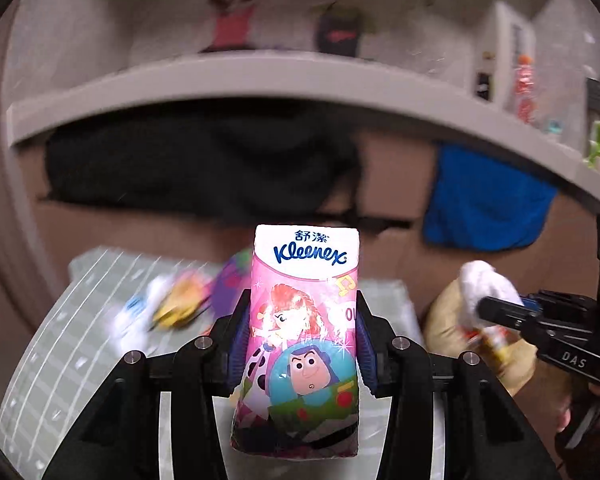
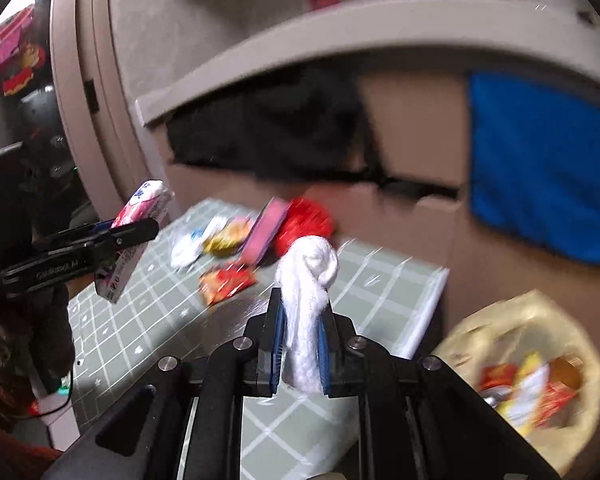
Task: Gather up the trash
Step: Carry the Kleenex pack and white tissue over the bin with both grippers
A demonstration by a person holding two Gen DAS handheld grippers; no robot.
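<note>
Right wrist view: your right gripper (image 2: 302, 344) is clamped on a tissue wad (image 2: 306, 276), up-left of the bag (image 2: 580, 328) that already holds wrappers. Your left gripper (image 1: 302, 340) pinches a Kleenex pack (image 1: 304, 320). Left of the bag, several wrappers (image 2: 226, 280) remain on the mat (image 2: 140, 320), so you're roughly midway.

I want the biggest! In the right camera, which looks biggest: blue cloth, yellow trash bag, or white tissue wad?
1. blue cloth
2. yellow trash bag, nearly alike, so unsure
3. white tissue wad, enlarged by nearness

Wrappers (image 2: 228, 280) on the mat (image 2: 148, 320) (basket (image 2: 520, 364) to its right, lower).
</note>
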